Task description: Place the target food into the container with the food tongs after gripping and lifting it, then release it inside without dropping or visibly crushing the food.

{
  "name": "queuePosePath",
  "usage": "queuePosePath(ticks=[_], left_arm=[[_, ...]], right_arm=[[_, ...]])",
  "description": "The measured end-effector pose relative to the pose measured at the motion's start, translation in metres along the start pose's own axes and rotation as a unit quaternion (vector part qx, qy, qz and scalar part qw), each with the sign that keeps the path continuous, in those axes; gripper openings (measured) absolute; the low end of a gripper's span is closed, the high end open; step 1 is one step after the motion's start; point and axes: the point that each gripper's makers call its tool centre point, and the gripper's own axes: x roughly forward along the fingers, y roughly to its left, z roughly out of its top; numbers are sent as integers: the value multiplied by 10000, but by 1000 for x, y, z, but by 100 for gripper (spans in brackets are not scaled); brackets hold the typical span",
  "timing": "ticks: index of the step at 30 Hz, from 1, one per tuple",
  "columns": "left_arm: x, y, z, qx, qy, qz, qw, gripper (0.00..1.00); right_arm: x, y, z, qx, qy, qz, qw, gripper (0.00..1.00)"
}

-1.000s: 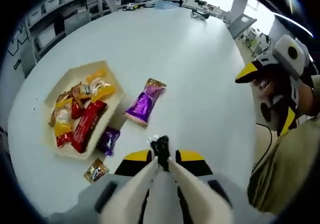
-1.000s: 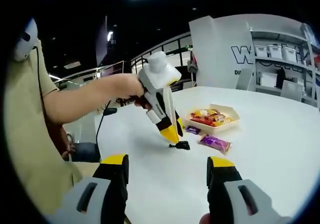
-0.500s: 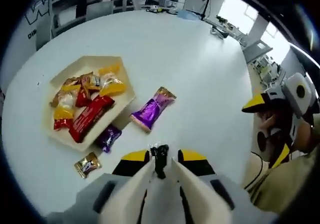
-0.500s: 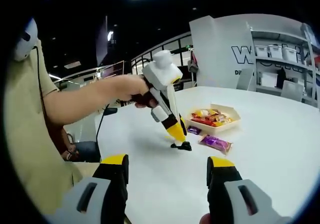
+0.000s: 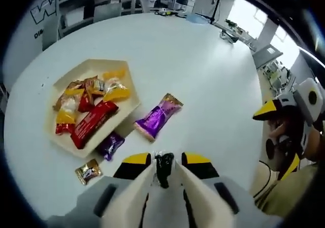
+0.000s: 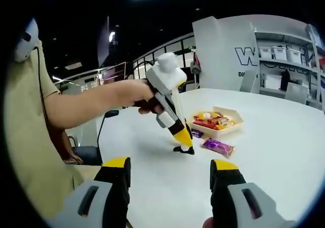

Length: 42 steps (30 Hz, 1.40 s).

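White tabletop [image 5: 203, 70] spreads across most of the left gripper view. At the left of that view sits a cream, angular cardboard tray [image 5: 60, 136] heaped with wrapped snacks, among them a long red bar wrapper [image 5: 91, 124] and an orange-yellow candy packet [image 5: 117, 92]. Just below the tray's lower edge lies a small gold foil sweet [image 5: 87, 171], and a small dark purple packet [image 5: 110, 145] lies against the tray's near corner. Right of that, apart from the tray, rests a shiny purple wrapped candy bar with gold ends [image 5: 155, 118]. At the bottom centre the left gripper [image 5: 163, 168] rises with its yellow-tipped jaws drawn close together on a pair of cream tongs, whose tips pinch a small black piece of food [image 5: 163, 165] held above the table. At the far right edge the right gripper [image 5: 277, 111] shows, yellow-tipped.

In the right gripper view, a person's sleeve in pale khaki [image 6: 25, 136] fills the left side, and the forearm reaches to the centre, where the hand grips the left gripper [image 6: 184, 144], angled down with the black piece [image 6: 184, 150] at its tip close to the table. Right of it lie the purple bar [image 6: 218, 146] and the tray [image 6: 216, 127]. Grey shelving with bins [image 6: 284, 75] stands at the far right. Along the bottom the right gripper [image 6: 170, 174] has its two yellow-capped jaws spread wide apart, with nothing between them.
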Motion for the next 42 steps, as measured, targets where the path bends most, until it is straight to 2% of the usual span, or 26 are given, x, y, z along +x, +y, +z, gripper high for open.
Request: queuePosePath(ticks=[11,26,42], left_arm=[[6,0,-1,240,17,126,9996,23],[9,-4,-4,525,25,72,9986,21],[-3,-1,0,678,-91,-9,9977,19]], right_arm=[[0,-1,1,-9,-2,-2,10000,61],[1,-1,1,-14,4,13,10000,61],[2,0,-1,-12,23,23,10000,61]])
